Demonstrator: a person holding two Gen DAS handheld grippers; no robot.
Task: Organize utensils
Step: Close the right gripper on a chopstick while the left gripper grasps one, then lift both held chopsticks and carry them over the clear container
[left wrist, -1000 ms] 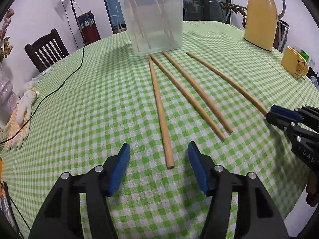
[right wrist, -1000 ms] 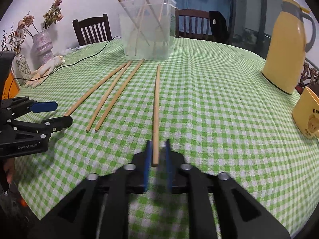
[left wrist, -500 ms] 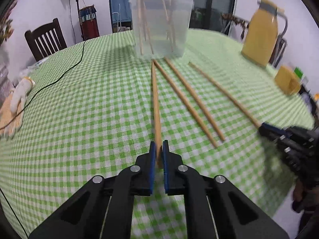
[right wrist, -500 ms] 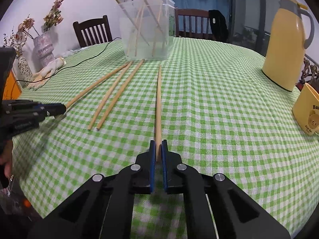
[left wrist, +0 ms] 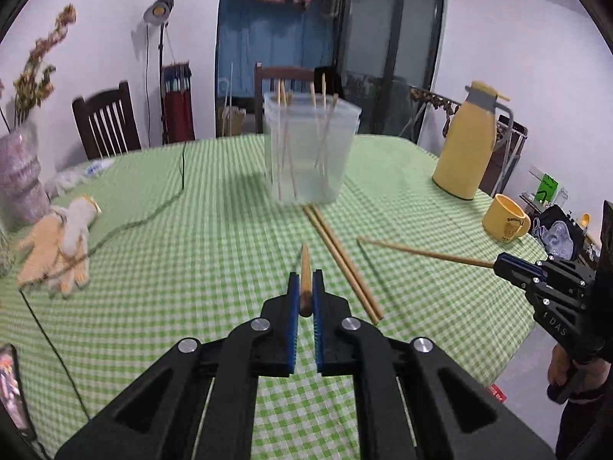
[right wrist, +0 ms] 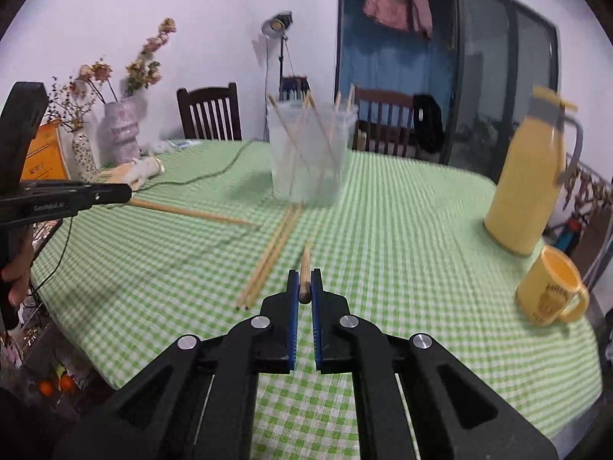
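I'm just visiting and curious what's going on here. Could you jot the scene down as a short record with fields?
surface: table with green checked cloth
left gripper: shut on a chopstick
right gripper: shut on another chopstick
left on the cloth: pair of chopsticks
container: clear tub, several chopsticks standing in it
nearby: yellow jug, yellow mug, gloves

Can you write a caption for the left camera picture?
Left gripper holds a wooden chopstick above the green checked tablecloth, facing the clear plastic tub.

Two wooden chopsticks lie side by side on the cloth, tips near the clear tub. Two more are lifted, one chopstick in blue pads, another chopstick likewise. Several stand inside the tub.
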